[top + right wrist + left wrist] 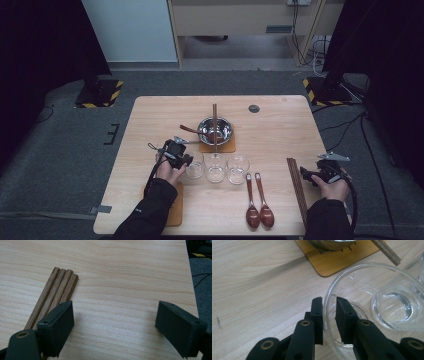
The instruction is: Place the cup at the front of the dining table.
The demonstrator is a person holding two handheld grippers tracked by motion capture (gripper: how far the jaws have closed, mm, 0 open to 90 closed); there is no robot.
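Observation:
Three clear glasses stand in a row at mid-table. My left gripper (187,161) (329,300) straddles the rim of the leftmost glass (195,169) (367,268), one jaw outside the wall and one inside. The jaws are narrow, the outer pad lies against the glass, and a small gap shows at the inner pad. The middle glass (216,167) (397,307) stands right beside it. My right gripper (306,176) (115,312) hovers wide open over bare wood, just right of a bundle of wooden chopsticks (296,187) (57,287).
Behind the glasses a steel bowl (215,131) sits on a wooden mat (227,147) (332,262), with a spoon (191,130) in it and chopsticks (215,117) (387,251) across it. Two brown spoons (259,207) lie near the front edge. Another mat (175,212) lies under the left forearm.

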